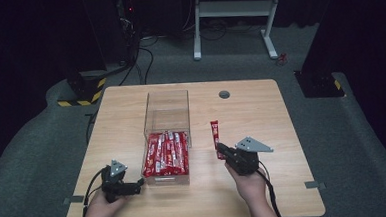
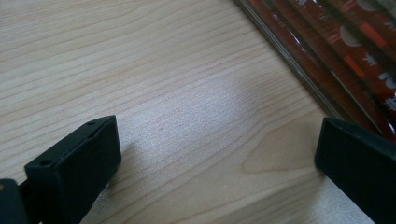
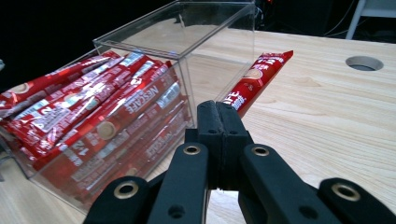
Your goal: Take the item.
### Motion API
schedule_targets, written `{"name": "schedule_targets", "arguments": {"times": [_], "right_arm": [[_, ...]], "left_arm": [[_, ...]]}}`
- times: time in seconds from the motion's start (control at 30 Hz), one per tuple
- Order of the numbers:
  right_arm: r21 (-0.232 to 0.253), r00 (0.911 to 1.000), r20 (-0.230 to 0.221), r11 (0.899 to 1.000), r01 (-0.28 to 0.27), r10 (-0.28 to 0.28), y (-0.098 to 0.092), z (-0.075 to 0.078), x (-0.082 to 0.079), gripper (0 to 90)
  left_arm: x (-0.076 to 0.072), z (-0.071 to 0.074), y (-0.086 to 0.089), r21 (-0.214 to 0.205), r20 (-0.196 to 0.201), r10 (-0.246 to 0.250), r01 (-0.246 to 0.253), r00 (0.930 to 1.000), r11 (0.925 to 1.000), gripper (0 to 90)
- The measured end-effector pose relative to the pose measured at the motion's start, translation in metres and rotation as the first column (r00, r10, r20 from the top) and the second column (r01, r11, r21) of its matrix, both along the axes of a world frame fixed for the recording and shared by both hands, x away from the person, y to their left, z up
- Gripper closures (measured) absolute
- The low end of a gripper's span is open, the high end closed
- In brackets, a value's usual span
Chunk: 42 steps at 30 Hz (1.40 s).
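**Right gripper pinching one coffee stick beside the box**

Right now the right gripper (image 1: 222, 150) has its jaws pressed together on the near end of a red Nescafe stick sachet (image 1: 215, 135). In the right gripper view the sachet (image 3: 256, 81) runs out from the jaw tips toward 1 o'clock — long axis roughly in line with the jaws, far end lifted off the table (image 1: 261, 115). The clear acrylic box (image 1: 167, 116), its near half full of matching sachets, sits at about 9 o'clock from the jaws, close by. Left gripper (image 1: 135, 186) — jaws spread wide, empty, parked at the box's near left corner. The right hand is nearer to the loose stick; likely next move is over the box wall.
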State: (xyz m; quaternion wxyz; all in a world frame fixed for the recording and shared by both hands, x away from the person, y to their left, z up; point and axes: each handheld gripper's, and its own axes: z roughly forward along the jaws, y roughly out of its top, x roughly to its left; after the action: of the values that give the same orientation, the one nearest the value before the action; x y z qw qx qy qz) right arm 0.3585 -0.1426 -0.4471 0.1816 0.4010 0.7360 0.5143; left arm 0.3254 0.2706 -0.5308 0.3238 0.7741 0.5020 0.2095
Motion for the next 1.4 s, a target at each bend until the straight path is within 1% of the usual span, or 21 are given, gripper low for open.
{"name": "schedule_targets", "arguments": {"times": [0.4, 0.53, 0.67, 0.77, 0.93, 1.2, 1.4], "right_arm": [[-0.02, 0.9994, -0.01, 0.999, 0.033, -0.033, -0.012, -0.007, 0.01, 90.0], [-0.03, 0.9987, -0.021, 0.999, 0.045, -0.046, -0.015, -0.012, 0.015, 90.0], [-0.035, 0.9972, -0.044, 0.998, 0.059, -0.06, -0.016, -0.021, 0.021, 90.0], [-0.043, 0.9963, -0.053, 0.997, 0.065, -0.068, -0.017, -0.026, 0.026, 90.0], [-0.055, 0.9948, -0.064, 0.996, 0.075, -0.079, -0.017, -0.032, 0.032, 90.0], [-0.078, 0.9937, -0.078, 0.994, 0.074, -0.08, -0.014, -0.04, 0.038, 90.0], [-0.088, 0.9908, -0.095, 0.992, 0.088, -0.096, -0.014, -0.046, 0.045, 90.0]], "left_arm": [[0.0, 0.0, 0.0, 0.0, 0.001, 0.0, 0.0, 1.0, 1.0, 0.6], [0.0, 0.0, 0.0, 0.0, 0.0, 0.0, 0.0, 1.0, 1.0, 0.6], [0.0, 0.0, 0.0, 0.0, 0.0, 0.0, 0.0, 1.0, 1.0, 0.6], [0.0, 0.0, 0.0, 0.001, 0.0, 0.0, 0.0, 1.0, 1.0, 0.6], [-0.001, 0.0, 0.0, -0.003, -0.001, 0.0, 0.0, 1.0, 1.0, 0.6], [-0.001, 0.0, 0.0, -0.002, -0.001, 0.0, 0.0, 1.0, 1.0, 0.6], [-0.001, 0.0, 0.0, -0.002, -0.001, 0.0, 0.0, 1.0, 1.0, 0.6]]}}
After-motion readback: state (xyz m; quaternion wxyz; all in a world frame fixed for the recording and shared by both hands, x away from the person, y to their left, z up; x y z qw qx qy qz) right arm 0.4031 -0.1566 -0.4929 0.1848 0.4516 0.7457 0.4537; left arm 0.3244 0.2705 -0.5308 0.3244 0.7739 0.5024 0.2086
